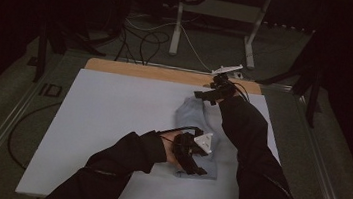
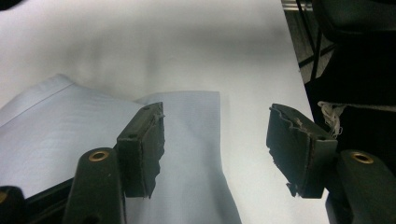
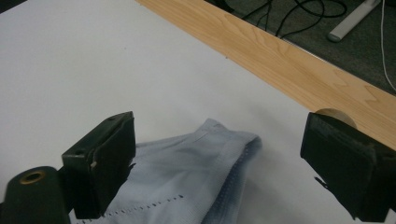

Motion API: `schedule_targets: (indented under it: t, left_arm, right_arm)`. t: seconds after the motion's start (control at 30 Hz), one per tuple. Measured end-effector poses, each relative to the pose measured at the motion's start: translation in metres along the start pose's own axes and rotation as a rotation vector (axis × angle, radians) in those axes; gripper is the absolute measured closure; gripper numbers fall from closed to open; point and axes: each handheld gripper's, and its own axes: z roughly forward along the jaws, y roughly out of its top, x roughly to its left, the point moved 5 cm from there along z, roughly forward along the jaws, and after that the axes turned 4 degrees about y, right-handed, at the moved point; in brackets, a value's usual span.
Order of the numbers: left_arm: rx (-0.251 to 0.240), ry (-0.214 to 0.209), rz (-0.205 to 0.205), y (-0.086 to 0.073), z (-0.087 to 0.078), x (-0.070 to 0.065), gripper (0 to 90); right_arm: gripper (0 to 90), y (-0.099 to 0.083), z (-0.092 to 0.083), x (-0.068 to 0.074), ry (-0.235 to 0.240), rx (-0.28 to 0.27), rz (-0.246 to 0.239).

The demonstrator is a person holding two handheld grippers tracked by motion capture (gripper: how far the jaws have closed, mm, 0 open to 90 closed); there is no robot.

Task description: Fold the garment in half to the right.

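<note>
High view: folded light-blue garment (image 1: 196,132) lies right of centre on the white worktop (image 1: 111,122).
Left claw (image 1: 193,154) gapes over its near end, right claw (image 1: 210,94) wide at its far end; wooden strip (image 1: 157,72) behind.

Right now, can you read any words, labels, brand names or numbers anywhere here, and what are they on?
None: no readable text anywhere.
The pale blue garment shows stitching but no label.
The white table sheet and the wooden edge are blank.
The left gripper and right gripper show no lettering.
</note>
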Motion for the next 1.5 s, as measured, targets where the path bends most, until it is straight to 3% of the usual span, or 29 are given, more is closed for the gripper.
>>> schedule_targets:
  t: [0.27,0.37,0.4,0.6,0.77,0.87,0.9,0.97,1.03,1.07,1.1,1.13,1.17,1.3,1.33,1.47,1.5]
  left_arm:
    - [-0.003,0.049,-0.042,-0.014,-0.020,0.004,26.9]
    - [-0.012,0.048,-0.071,-0.022,-0.027,0.004,20.2]
    - [-0.009,0.031,-0.080,-0.029,-0.032,0.004,16.5]
    - [-0.009,0.040,-0.109,-0.046,-0.041,0.003,1.2]
    - [-0.052,0.057,-0.157,-0.065,-0.055,0.000,0.6]
    - [-0.084,0.055,-0.217,-0.080,-0.063,-0.001,0.6]
    - [-0.080,0.078,-0.237,-0.091,-0.068,-0.003,0.6]
    - [-0.085,0.094,-0.239,-0.096,-0.070,-0.005,0.6]
    - [-0.092,0.113,-0.259,-0.107,-0.075,-0.008,0.6]
    - [-0.108,0.130,-0.283,-0.118,-0.079,-0.012,0.6]
    - [-0.108,0.130,-0.283,-0.118,-0.079,-0.012,0.6]
    - [-0.113,0.137,-0.295,-0.124,-0.081,-0.013,0.6]
    - [-0.110,0.154,-0.318,-0.136,-0.085,-0.016,0.6]
    - [-0.112,0.184,-0.337,-0.154,-0.091,-0.021,0.6]
    - [-0.131,0.206,-0.368,-0.165,-0.096,-0.023,0.6]
    - [-0.169,0.215,-0.378,-0.176,-0.103,-0.027,0.5]
    - [-0.179,0.209,-0.376,-0.183,-0.105,-0.031,0.6]
  right_arm:
    - [13.3,-0.005,0.001,0.004,0.017,0.011,-0.025]
    - [13.1,-0.007,0.002,0.008,0.031,-0.005,-0.028]
    - [12.9,-0.008,0.002,0.008,0.025,-0.005,-0.036]
    - [12.8,-0.009,0.004,0.009,0.033,-0.037,-0.018]
    - [12.7,-0.010,0.005,0.011,0.044,-0.046,-0.006]
    - [13.9,-0.012,0.007,0.013,0.052,-0.061,-0.008]
    - [14.4,-0.013,0.008,0.014,0.065,-0.063,-0.014]
    - [25.7,-0.017,0.012,0.014,0.047,-0.042,-0.018]
    - [29.7,-0.020,0.014,0.013,0.033,-0.029,-0.011]
    - [29.9,-0.022,0.016,0.011,0.018,-0.012,0.011]
    - [29.9,-0.022,0.016,0.011,0.018,-0.012,0.011]
    - [30.5,-0.028,0.025,0.004,-0.008,0.026,0.052]
    - [30.5,-0.030,0.028,0.001,-0.014,0.035,0.061]
    - [29.5,-0.038,0.038,-0.008,-0.035,0.079,0.097]
    - [29.1,-0.045,0.044,-0.013,-0.048,0.112,0.117]
    - [31.4,-0.055,0.051,-0.016,-0.039,0.154,0.136]
    - [42.0,-0.059,0.053,-0.016,-0.020,0.167,0.142]
